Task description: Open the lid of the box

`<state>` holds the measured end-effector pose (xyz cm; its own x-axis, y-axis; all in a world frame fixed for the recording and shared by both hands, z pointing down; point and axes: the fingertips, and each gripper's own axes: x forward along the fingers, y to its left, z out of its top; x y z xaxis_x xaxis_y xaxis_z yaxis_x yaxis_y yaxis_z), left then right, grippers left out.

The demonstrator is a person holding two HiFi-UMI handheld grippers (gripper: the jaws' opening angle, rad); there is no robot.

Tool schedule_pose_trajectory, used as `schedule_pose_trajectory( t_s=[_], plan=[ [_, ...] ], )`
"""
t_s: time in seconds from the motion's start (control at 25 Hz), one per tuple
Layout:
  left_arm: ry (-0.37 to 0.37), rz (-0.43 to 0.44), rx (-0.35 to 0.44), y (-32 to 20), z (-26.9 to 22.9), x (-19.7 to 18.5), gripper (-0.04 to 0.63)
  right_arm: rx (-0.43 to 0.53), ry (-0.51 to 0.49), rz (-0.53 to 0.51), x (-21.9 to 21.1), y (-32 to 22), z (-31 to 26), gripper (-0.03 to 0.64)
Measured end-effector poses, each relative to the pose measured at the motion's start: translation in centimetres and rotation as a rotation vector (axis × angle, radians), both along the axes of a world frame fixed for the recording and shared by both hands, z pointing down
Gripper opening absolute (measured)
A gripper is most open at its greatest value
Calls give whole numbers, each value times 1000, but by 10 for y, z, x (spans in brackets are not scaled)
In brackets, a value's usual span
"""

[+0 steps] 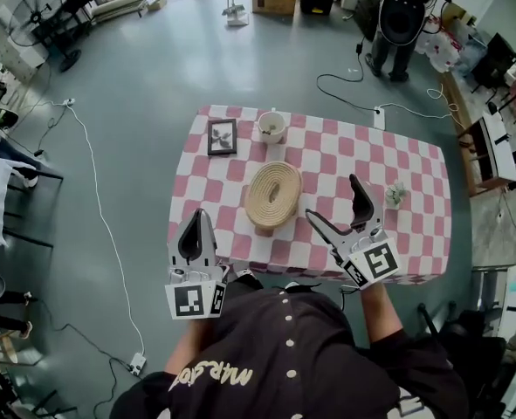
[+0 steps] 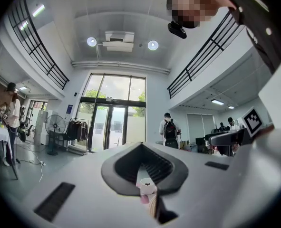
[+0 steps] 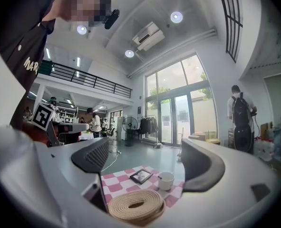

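A round woven box point(image 1: 273, 195) with a coiled lid sits in the middle of the pink checked table point(image 1: 327, 160). My right gripper point(image 1: 332, 198) hovers just right of the box near the front edge, jaws wide apart and holding nothing. In the right gripper view the box point(image 3: 136, 206) lies low between the spread jaws of that gripper point(image 3: 147, 163), not touched. My left gripper point(image 1: 196, 232) hangs over the table's front left corner, jaws together. In the left gripper view the left gripper point(image 2: 142, 167) is shut, and only a sliver of the table shows through it.
A white cup point(image 1: 271, 127) and a small dark picture frame point(image 1: 222, 136) stand at the table's far side. A little potted plant point(image 1: 396, 194) is on the right. Cables run over the grey floor, and a person point(image 1: 399, 16) stands beyond the table.
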<state>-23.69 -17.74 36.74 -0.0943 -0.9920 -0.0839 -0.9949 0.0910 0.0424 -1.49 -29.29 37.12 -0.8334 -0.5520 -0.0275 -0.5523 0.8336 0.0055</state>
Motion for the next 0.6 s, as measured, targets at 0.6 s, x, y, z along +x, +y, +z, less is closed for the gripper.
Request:
schedule_pose_trajectory(
  t_s=[0.6],
  plan=[
    [28,115,-22,-46,7,-50,6,-25,29,108,-39,-19,4,476]
  ],
)
